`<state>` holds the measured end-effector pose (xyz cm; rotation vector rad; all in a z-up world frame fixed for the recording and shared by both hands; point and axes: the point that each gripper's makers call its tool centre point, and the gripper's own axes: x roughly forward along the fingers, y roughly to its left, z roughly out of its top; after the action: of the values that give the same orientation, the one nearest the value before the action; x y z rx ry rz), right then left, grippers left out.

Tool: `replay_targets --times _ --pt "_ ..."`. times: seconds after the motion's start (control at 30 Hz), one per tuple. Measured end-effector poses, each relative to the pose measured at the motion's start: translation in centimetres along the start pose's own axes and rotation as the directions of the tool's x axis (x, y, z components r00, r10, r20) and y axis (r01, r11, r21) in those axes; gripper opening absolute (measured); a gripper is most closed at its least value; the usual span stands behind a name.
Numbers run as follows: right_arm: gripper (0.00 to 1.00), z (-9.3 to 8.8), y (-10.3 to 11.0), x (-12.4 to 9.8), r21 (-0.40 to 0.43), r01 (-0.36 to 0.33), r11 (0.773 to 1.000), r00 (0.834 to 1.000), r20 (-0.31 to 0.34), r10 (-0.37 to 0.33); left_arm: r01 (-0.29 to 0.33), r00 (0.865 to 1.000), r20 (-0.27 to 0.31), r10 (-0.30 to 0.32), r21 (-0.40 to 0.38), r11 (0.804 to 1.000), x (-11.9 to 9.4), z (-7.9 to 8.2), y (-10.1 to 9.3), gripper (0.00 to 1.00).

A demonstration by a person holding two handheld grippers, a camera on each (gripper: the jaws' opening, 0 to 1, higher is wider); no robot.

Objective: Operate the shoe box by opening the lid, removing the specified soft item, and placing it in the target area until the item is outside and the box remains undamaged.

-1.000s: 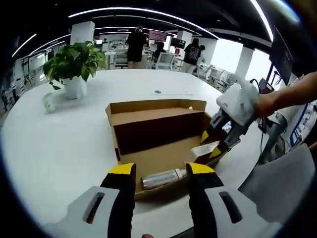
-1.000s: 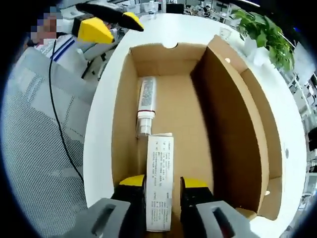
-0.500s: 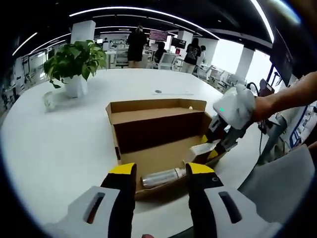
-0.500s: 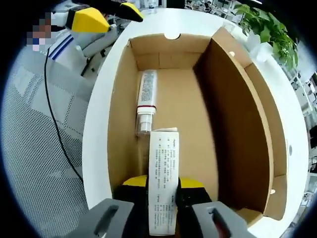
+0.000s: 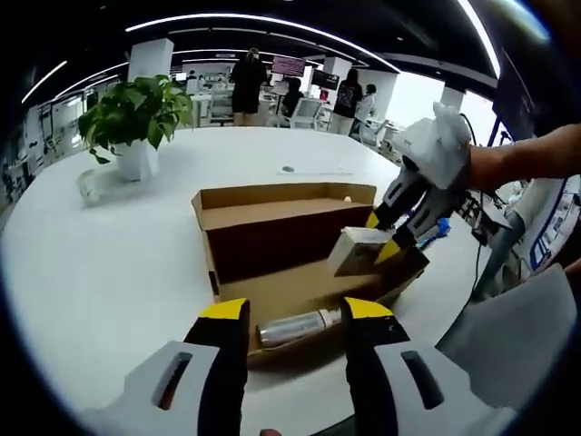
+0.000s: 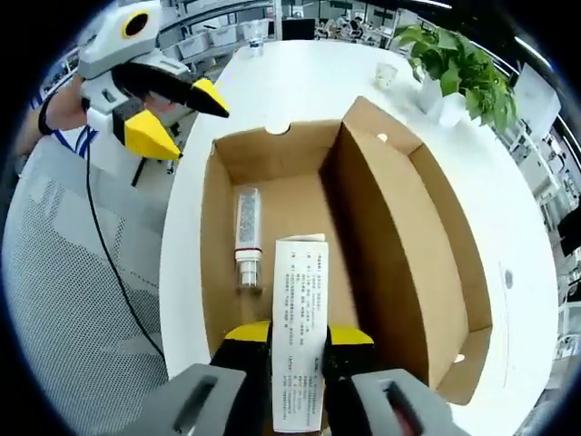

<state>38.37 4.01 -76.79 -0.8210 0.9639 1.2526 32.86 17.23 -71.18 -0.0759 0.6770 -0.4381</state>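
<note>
The small white printed carton (image 6: 299,318) is clamped near its lower end between the yellow-tipped jaws of the right gripper (image 6: 298,338), and hangs over the open brown cardboard shoe box (image 6: 222,272). In the left gripper view the same carton (image 5: 356,251) sits at about three o'clock from the box's middle, above the box's right end. It looks light and stiff-walled but crushable, so a moderate squeeze across its narrow faces seems right.

A clear, white-capped tube with a printed label (image 6: 245,234) lies on the box floor at about ten o'clock from the carton. The lid stands open along the far side.

The left gripper (image 5: 289,313) hovers with its jaws parted and nothing between them, just short of the box's near wall.

The box rests on a smooth white round table (image 5: 109,263), likely slippery. A potted green plant (image 5: 136,118) stands at eleven o'clock, with an open-plan office and people behind it.
</note>
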Motion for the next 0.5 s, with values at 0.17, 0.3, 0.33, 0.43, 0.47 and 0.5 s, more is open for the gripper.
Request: replay_targets --times 0.17,0.3,0.33,0.43,0.47,0.5 --pt "0.17 1.3 -0.1 -2.4 -0.016 0.017 1.000 1.000 0.026 -0.016 0.003 1.000 0.000 -0.003 0.001 1.000 0.0 0.0 -0.1 0.41" --pt "0.17 1.6 0.0 -4.3 -0.025 0.031 0.999 0.999 0.039 -0.030 0.003 1.000 0.000 -0.003 0.002 1.000 0.0 0.0 -0.1 0.41" --pt "0.17 1.6 0.0 -4.6 -0.027 0.034 0.999 0.999 0.041 -0.033 0.003 1.000 0.002 -0.003 0.004 1.000 0.0 0.1 -0.1 0.41" --pt "0.17 1.4 -0.1 -5.7 -0.030 0.044 0.999 0.998 0.045 -0.043 0.006 1.000 0.000 -0.006 0.011 1.000 0.0 0.1 -0.3 0.41" --pt "0.17 0.9 -0.1 -6.3 -0.031 0.054 0.998 0.998 0.044 -0.052 0.007 1.000 -0.002 -0.007 0.015 1.000 0.0 0.1 -0.4 0.41" --pt "0.17 0.8 -0.2 -6.5 -0.031 0.056 0.998 0.998 0.044 -0.055 0.008 1.000 -0.002 -0.008 0.016 1.000 0.0 0.1 -0.4 0.41"
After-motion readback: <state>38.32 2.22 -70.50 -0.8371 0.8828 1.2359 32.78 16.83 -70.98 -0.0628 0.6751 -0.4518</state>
